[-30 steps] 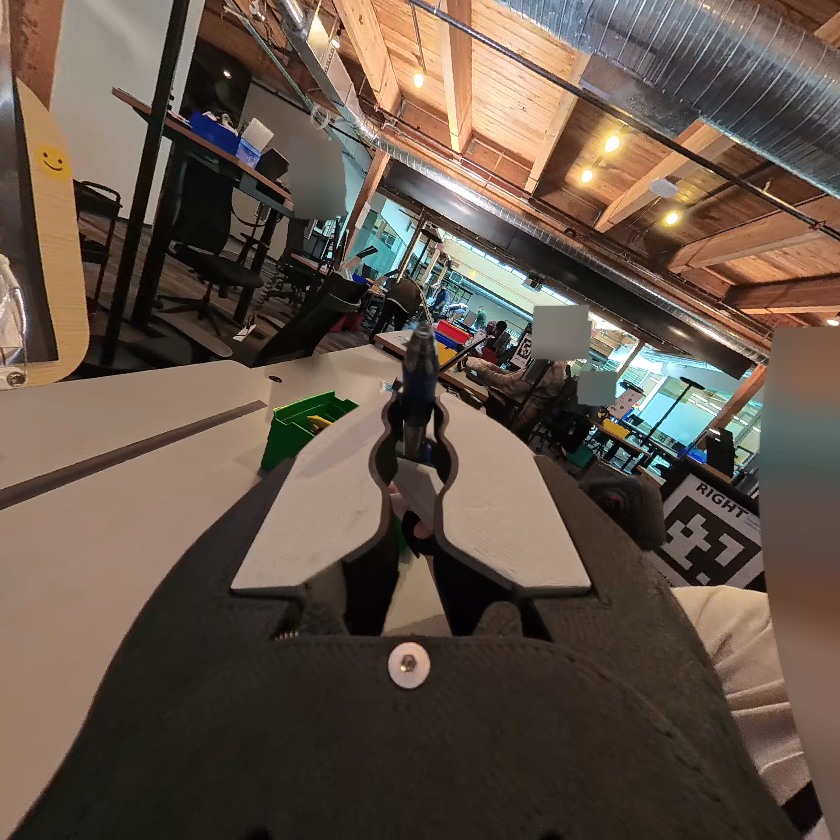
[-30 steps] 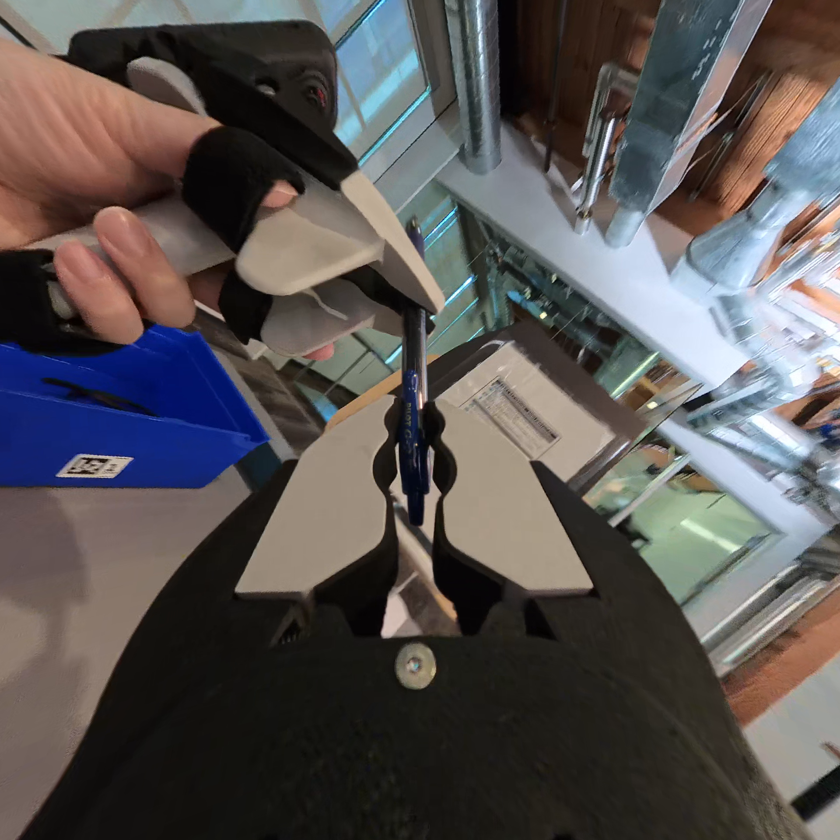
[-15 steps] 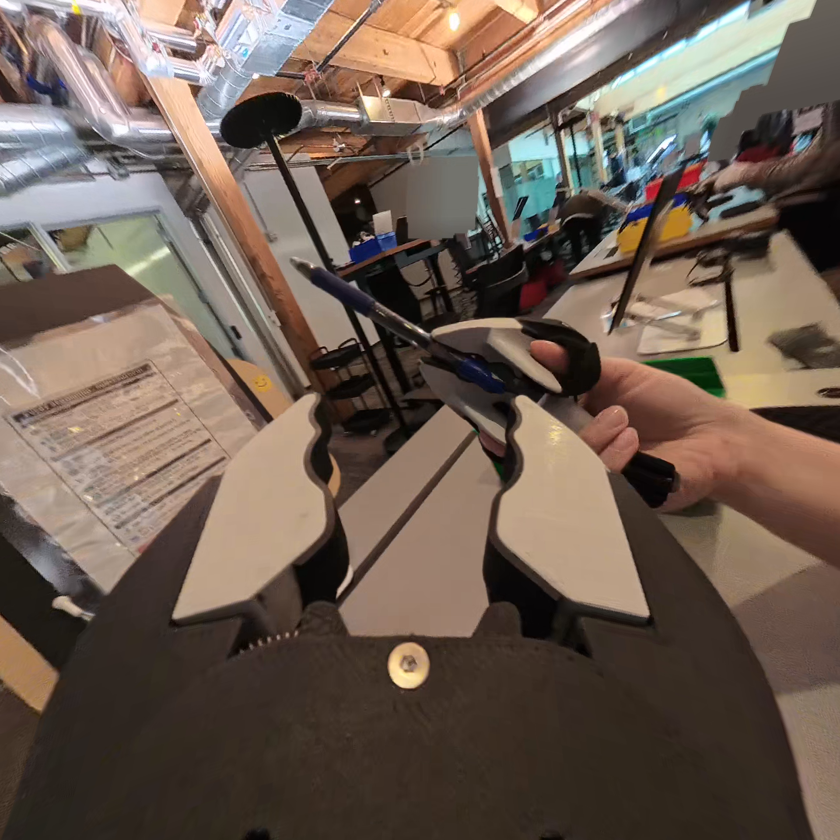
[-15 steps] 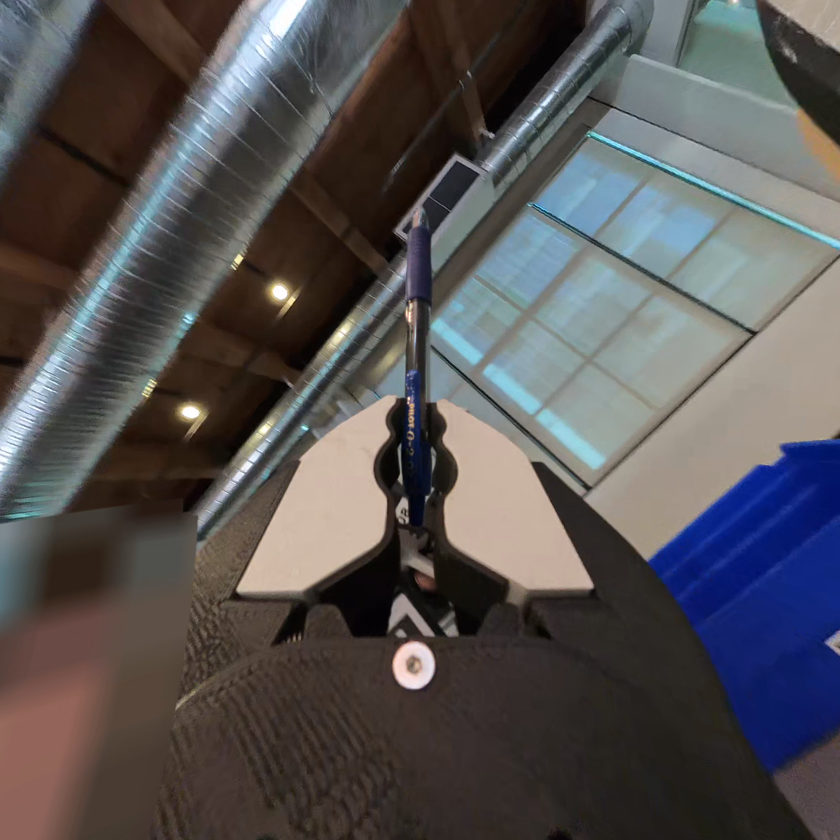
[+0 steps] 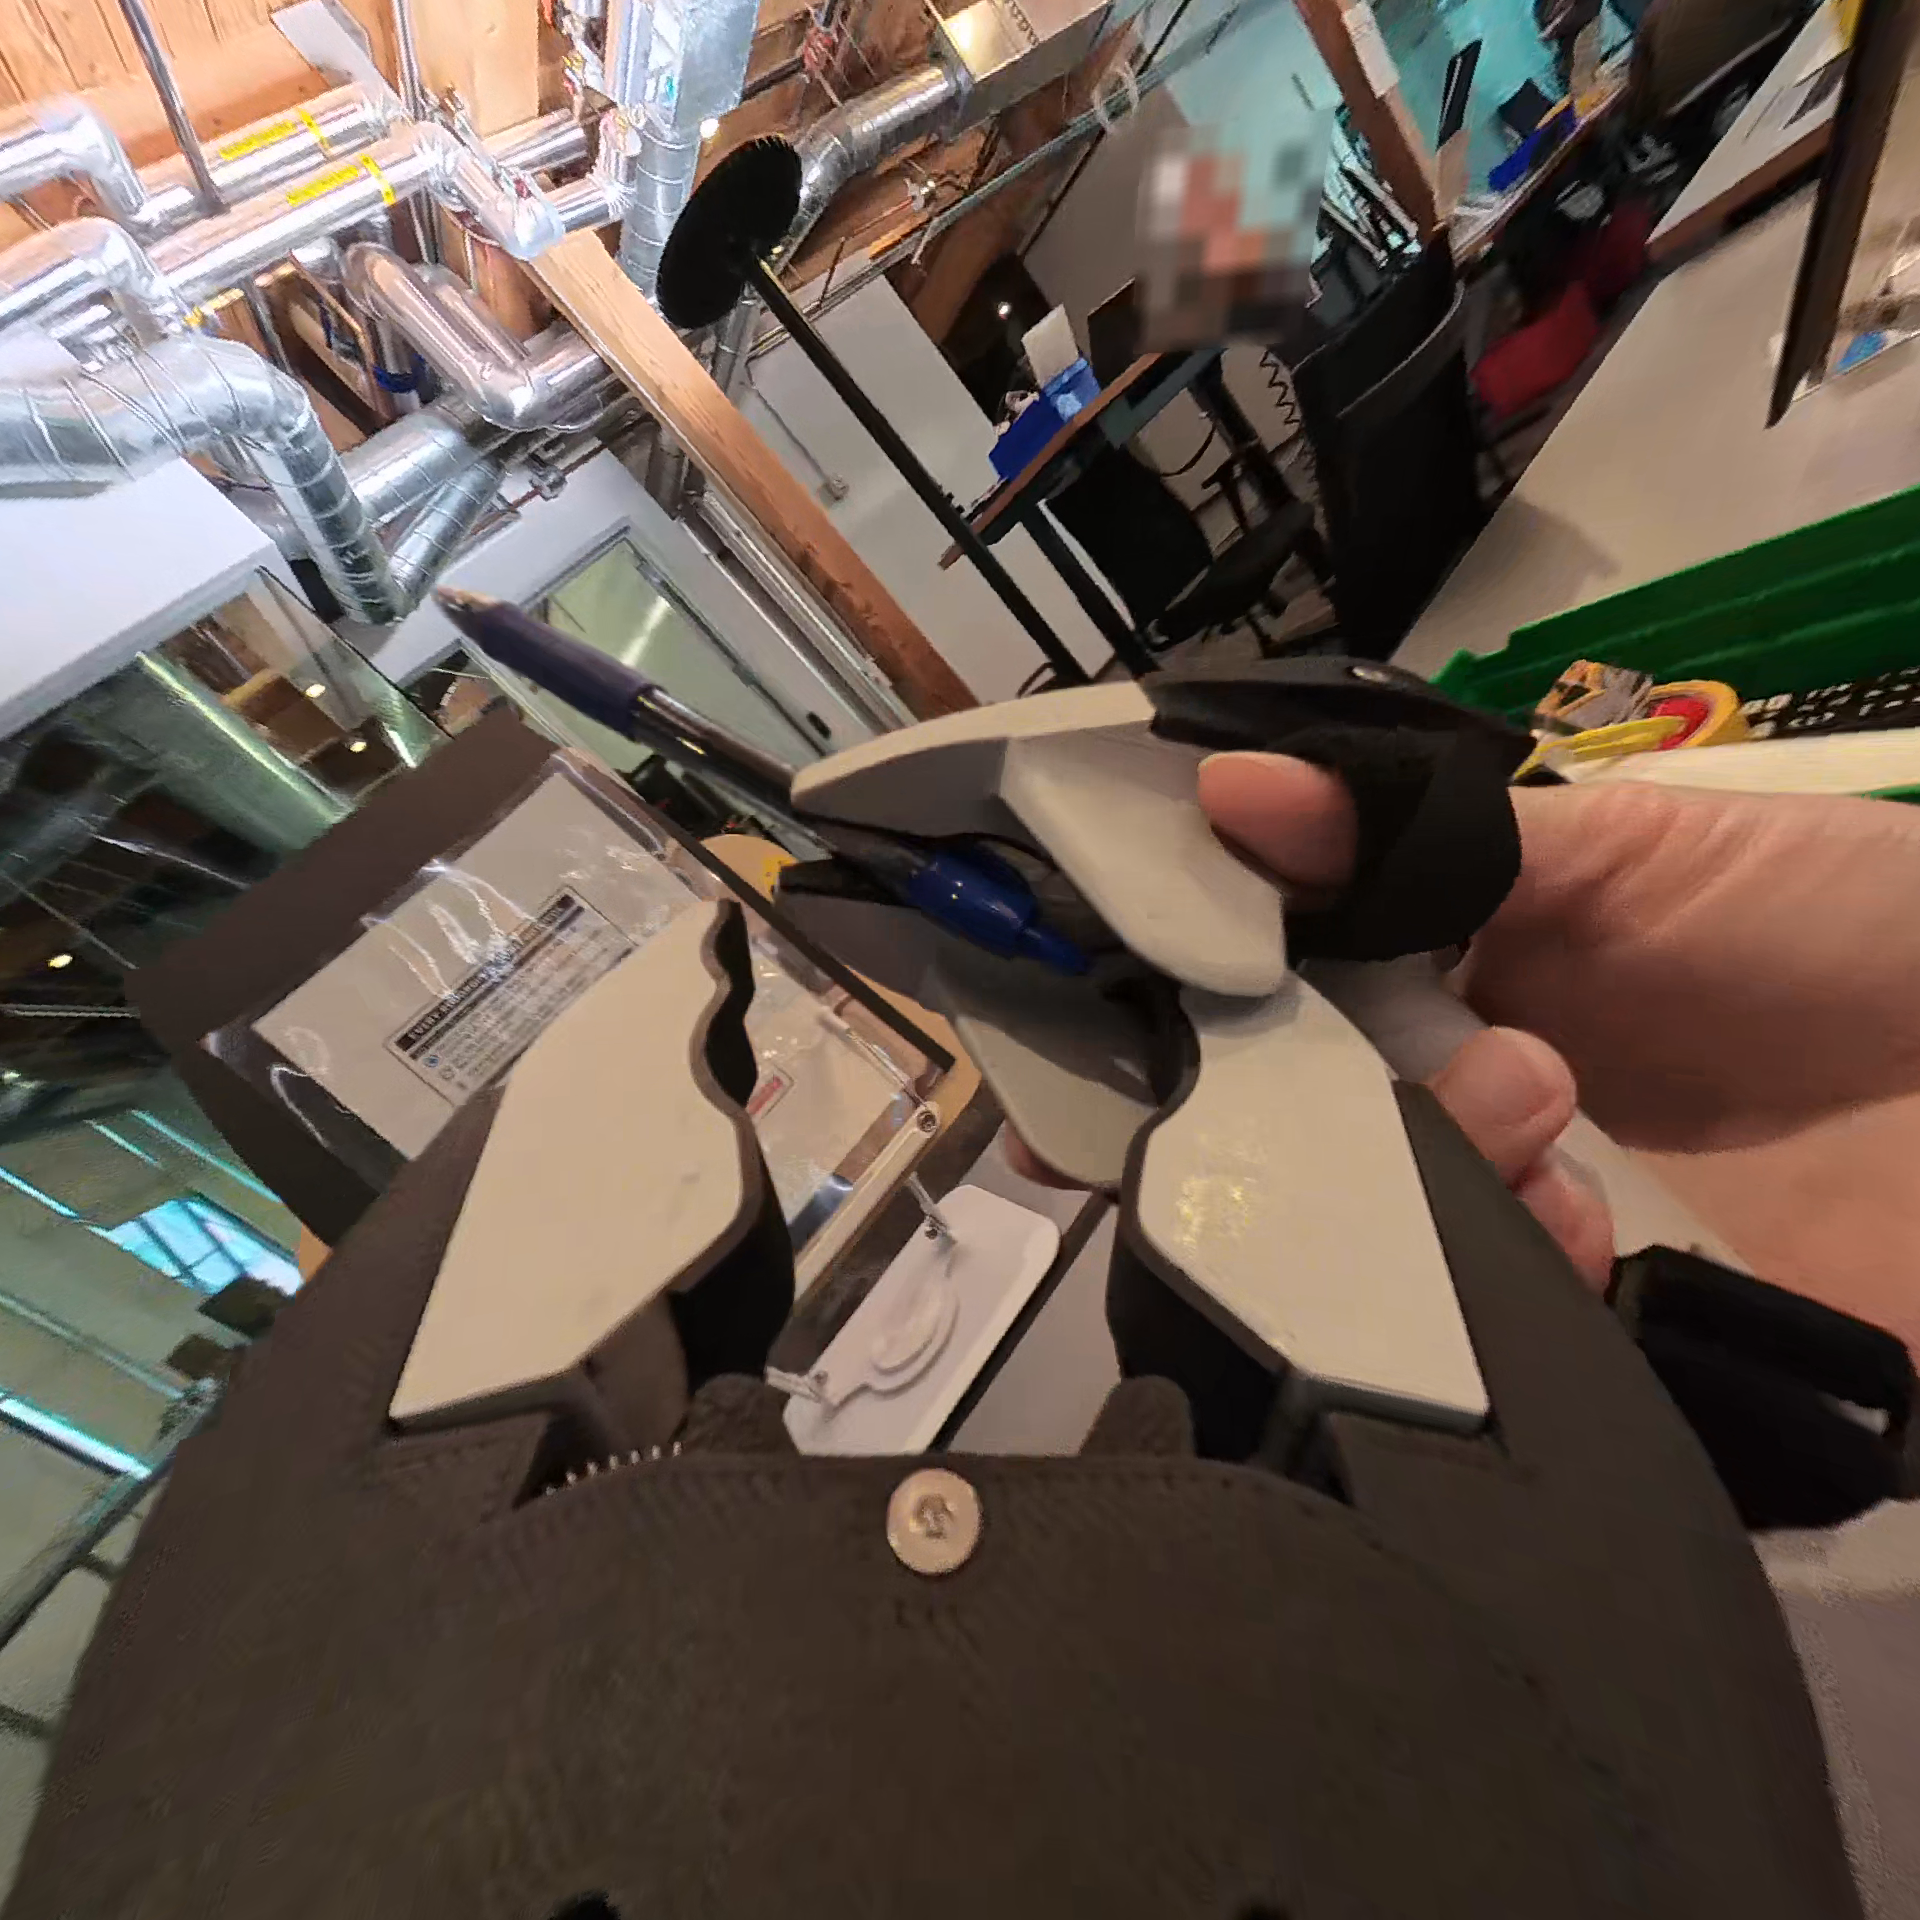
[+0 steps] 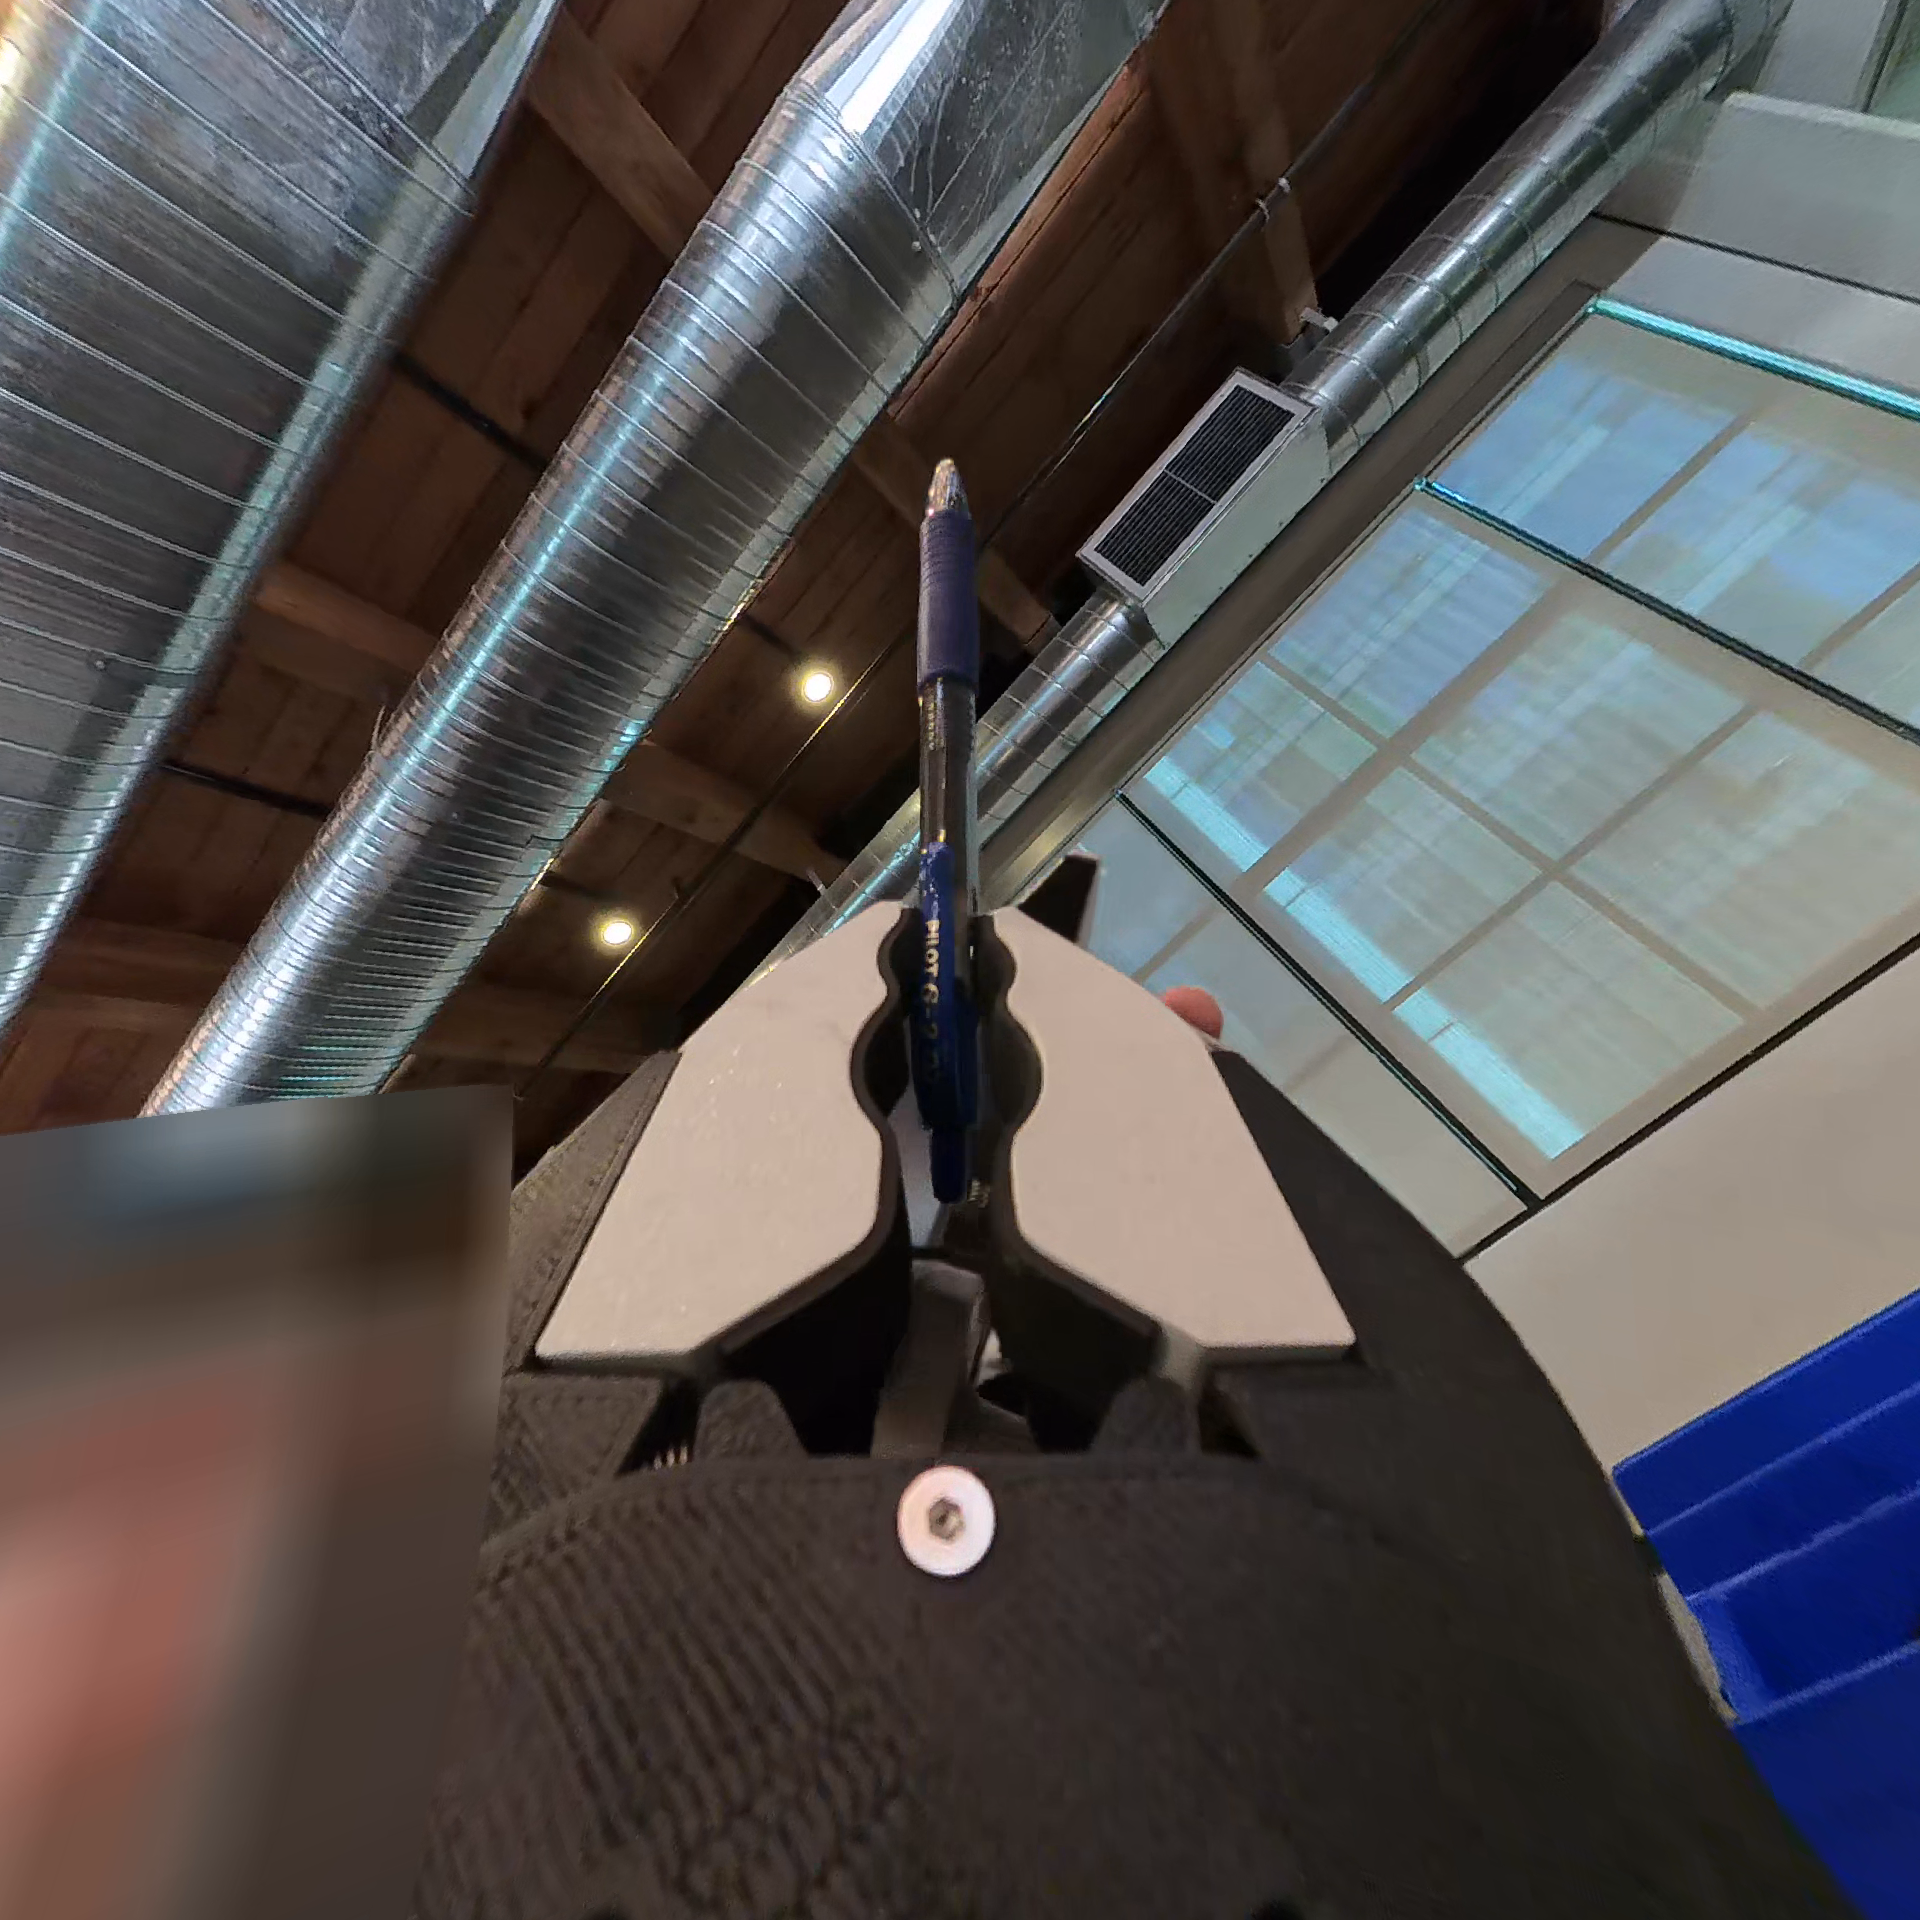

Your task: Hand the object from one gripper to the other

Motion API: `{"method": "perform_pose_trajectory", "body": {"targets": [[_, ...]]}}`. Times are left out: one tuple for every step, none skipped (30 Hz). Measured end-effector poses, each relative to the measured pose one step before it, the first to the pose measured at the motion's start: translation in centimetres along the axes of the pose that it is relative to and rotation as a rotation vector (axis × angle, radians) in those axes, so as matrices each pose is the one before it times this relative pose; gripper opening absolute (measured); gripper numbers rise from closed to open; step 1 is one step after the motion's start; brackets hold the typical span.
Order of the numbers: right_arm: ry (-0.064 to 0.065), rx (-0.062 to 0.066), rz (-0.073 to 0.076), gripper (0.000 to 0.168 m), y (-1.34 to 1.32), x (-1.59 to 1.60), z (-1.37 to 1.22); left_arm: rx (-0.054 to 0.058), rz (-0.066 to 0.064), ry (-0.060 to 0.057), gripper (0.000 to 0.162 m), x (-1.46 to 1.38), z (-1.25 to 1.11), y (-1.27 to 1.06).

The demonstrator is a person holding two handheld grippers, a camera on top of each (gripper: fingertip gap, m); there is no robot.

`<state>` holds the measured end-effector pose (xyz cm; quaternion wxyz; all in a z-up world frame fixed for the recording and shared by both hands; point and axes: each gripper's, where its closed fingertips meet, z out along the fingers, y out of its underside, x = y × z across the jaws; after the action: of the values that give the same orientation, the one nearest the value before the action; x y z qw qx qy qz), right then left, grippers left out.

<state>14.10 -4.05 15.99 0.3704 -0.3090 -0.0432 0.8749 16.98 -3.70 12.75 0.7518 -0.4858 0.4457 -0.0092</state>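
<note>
R gripper [image 6: 943,997] clamped on blue pen [image 6: 943,727] at clip end; ribbed rubber grip + metal tip stick out toward spiral metal ducts [image 6: 520,520]. L gripper [image 5: 951,997] wide apart, empty; flat grey scalloped fingers [image 5: 613,1153], textured blk body. Pen just beyond L fingertips. Green bin [image 5: 1714,613] behind hand [image 5: 1662,935].

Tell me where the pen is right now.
The pen is clamped in the right tool, tip pointing up at the ceiling ducts; in the left wrist view it sits just above the open, empty left tool.
</note>
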Motion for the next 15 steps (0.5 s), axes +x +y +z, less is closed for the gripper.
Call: {"method": "perform_pose_trajectory", "body": {"targets": [[-0.0031,0.0192,-0.0084,0.011,-0.212,-0.030,-0.055,0.0014,0.0133,-0.0177,0.075,-0.012,0.026,-0.161],[-0.0004,0.0137,-0.0034,0.011,-0.211,-0.020,-0.062,-0.0015,0.0190,-0.0173,0.075,-0.035,0.030,-0.083],[0.0039,0.0014,-0.0027,0.011,-0.084,0.042,-0.031,0.0000,0.0185,-0.0109,0.073,0.009,0.023,-0.028],[0.0041,-0.0014,-0.0106,0.011,-0.064,0.034,-0.023,0.0006,0.0110,-0.0156,0.072,-0.111,0.012,-0.031],[0.0049,0.0002,-0.0148,0.011,-0.084,0.039,-0.035,0.0061,0.0028,-0.0195,0.068,-0.230,-0.023,-0.110],[0.0036,-0.0011,-0.0107,0.011,-0.052,0.016,-0.013,0.0020,0.0041,-0.0098,0.062,-0.144,-0.034,-0.009],[0.0012,-0.0053,-0.0074,0.011,0.022,-0.003,0.010,0.0051,0.0062,-0.0038,0.058,-0.079,-0.057,-0.022],[-0.0013,-0.0057,-0.0081,0.011,0.067,-0.042,0.041,0.0071,0.0031,0.0053,0.057,0.039,-0.047,-0.039],[-0.0008,-0.0028,-0.0085,0.011,0.033,-0.031,0.016,-0.0005,-0.0054,0.0097,0.054,0.096,-0.014,0.029],[-0.0001,-0.0005,-0.0058,0.011,0.013,-0.025,0.009,-0.0029,-0.0058,0.0096,0.052,0.115,0.009,0.054],[0.0001,-0.0016,-0.0012,0.011,0.001,0.003,0.001,-0.0002,0.0017,0.0009,0.051,0.024,-0.006,0.006],[-0.0003,-0.0025,-0.0004,0.012,0.006,-0.001,-0.004,0.0018,0.0069,-0.0016,0.051,0.009,-0.016,-0.024],[-0.0006,-0.0010,-0.0026,0.012,-0.028,-0.028,0.002,0.0003,0.0027,-0.0001,0.051,-0.003,-0.022,-0.014],[-0.0006,0.0008,-0.0021,0.012,-0.028,-0.048,0.002,0.0035,0.0003,-0.0002,0.050,-0.005,-0.031,-0.061],[-0.0010,0.0004,-0.0011,0.012,-0.042,-0.079,0.003,0.0043,-0.0011,0.0000,0.050,-0.016,-0.042,-0.081]]}}
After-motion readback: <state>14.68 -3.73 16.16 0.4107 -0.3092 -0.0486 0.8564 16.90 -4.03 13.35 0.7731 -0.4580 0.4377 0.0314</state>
